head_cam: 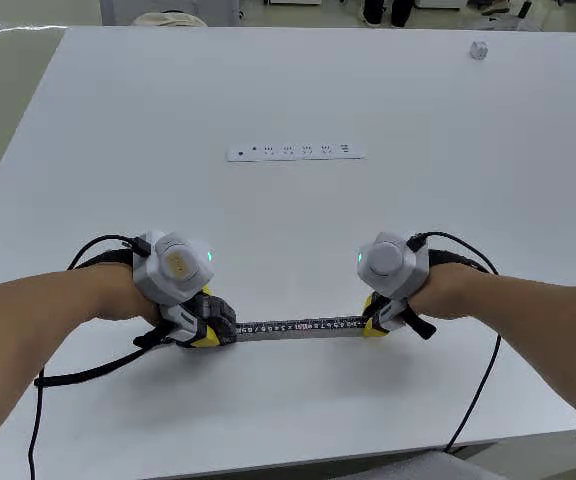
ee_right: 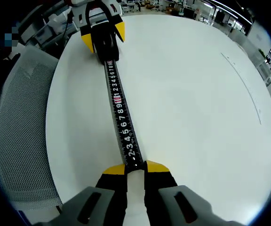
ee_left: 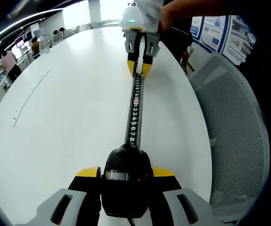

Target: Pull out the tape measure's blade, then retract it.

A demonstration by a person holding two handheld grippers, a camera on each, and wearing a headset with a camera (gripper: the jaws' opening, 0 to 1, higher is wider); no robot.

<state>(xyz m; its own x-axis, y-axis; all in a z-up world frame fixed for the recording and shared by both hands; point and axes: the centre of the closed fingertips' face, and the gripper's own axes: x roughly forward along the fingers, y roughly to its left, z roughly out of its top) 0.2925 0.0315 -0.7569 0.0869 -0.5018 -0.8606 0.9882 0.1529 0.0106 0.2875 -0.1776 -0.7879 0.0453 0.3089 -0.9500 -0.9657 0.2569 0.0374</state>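
The black tape measure case (ee_left: 126, 176) sits between the yellow-tipped jaws of my left gripper (ee_left: 126, 173), which is shut on it. From the case the numbered blade (ee_left: 134, 108) runs across the white table to my right gripper (ee_right: 135, 168), shut on the blade's end. In the head view the left gripper (head_cam: 206, 333) holds the case (head_cam: 218, 322) near the table's front, the blade (head_cam: 298, 326) lies flat to the right, and the right gripper (head_cam: 374, 327) pinches its tip. In the right gripper view the blade (ee_right: 119, 108) leads away to the case (ee_right: 105, 44).
A white power strip (head_cam: 295, 152) lies mid-table, beyond the grippers. A small white object (head_cam: 478, 49) rests at the far right of the table (head_cam: 268, 90). Black cables (head_cam: 483, 370) trail from both grippers over the front edge. A grey mesh chair (ee_left: 234, 122) stands beside the table.
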